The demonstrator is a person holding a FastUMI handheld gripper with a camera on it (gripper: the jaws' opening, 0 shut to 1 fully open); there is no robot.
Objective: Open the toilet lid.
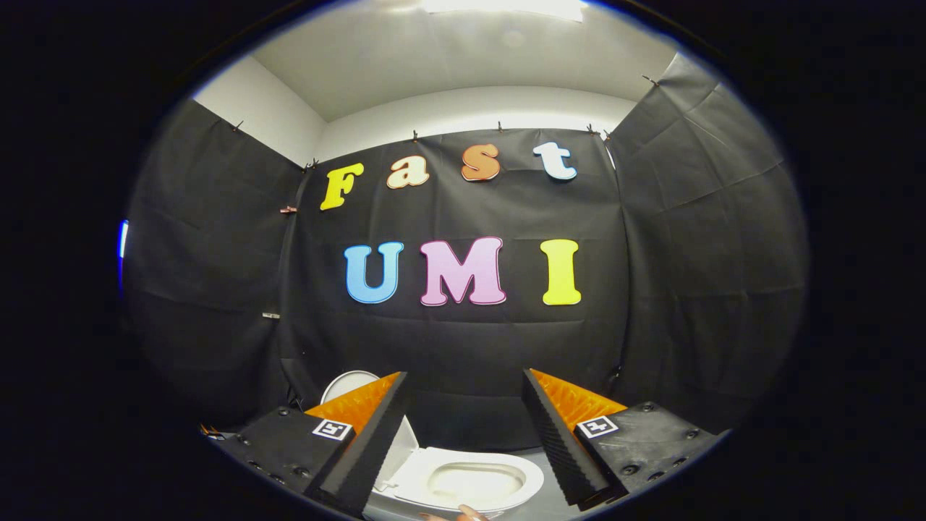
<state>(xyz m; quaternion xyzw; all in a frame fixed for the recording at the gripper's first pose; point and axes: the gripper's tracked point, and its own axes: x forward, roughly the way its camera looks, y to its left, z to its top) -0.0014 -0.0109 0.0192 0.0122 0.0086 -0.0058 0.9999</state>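
Toilet lid point(352, 382) looks already raised from where I sit: its pale rounded top pokes up behind my left finger, and a further slice of it shows between the fingers, beside the open bowl point(474, 479). The seat ring point(506, 463) lies flat around the bowl, just ahead of and below the fingertips.

My gripper point(463, 405) is spread wide, both fingers well apart, and holds nothing; the lid is not between them. I judge the lifting itself done, or very nearly.

Risks from here, as I read it: I cannot tell whether the lid leans fully back against anything behind it, since my left finger hides most of it. If it stands short of its balance point, it could drop back onto the seat. Drawing away carelessly, the left finger could catch the lid edge and tip it forward.

Pose: the tool is held high and roughly level, aimed at the booth wall point(463, 340), with the toilet low under the fingers. A fingertip point(466, 514) shows just this side of the bowl's near rim.
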